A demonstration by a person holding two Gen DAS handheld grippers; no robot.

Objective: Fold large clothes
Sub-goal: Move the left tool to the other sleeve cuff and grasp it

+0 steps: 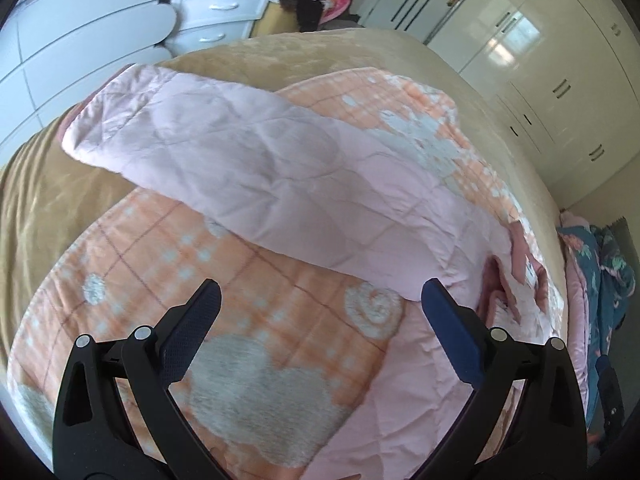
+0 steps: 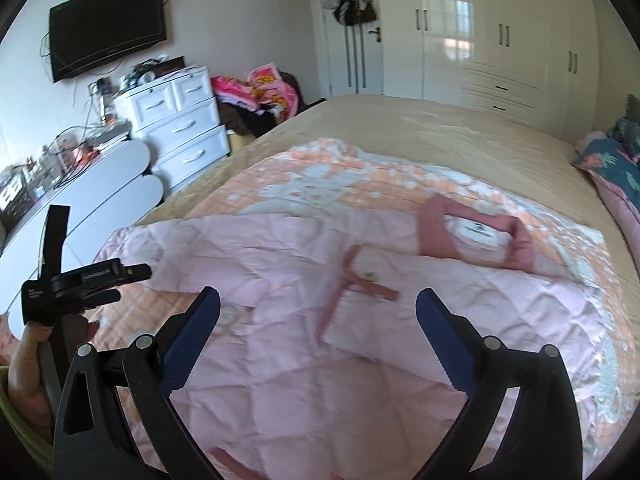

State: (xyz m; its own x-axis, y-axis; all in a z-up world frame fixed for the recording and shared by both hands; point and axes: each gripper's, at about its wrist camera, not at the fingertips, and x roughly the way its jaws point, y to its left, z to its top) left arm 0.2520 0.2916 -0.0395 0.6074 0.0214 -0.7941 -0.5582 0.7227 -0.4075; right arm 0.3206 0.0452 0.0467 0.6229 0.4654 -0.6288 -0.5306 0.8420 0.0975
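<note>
A: What is seen at the far left?

B: In the right wrist view, a white chest of drawers (image 2: 182, 128) is seen against the wall, with a dark television (image 2: 106, 24) mounted above it. A hand (image 2: 28, 364) is wrapped around the handle of the left gripper (image 1: 320, 300), whose fingers are spread wide with nothing between them.

A: And in the middle?

B: A quilted garment (image 1: 280, 184) is laid across a tan bed (image 1: 52, 200). Its orange side, printed with grey-white shapes, is turned up near the left gripper, and a pale pink lined part is folded over it on a slant. In the right wrist view the pink lining (image 2: 304, 272) is spread just ahead of the fingertips, with a darker pink collar (image 2: 472, 236) and a label shown further on.

A: The right gripper?

B: The right gripper (image 2: 318, 304) is held above the lining, fingers wide apart, nothing gripped.

A: At the right?

B: White wardrobe doors (image 2: 500, 40) are seen beyond the bed, and a blue patterned fabric (image 2: 616, 168) is piled at its edge.
</note>
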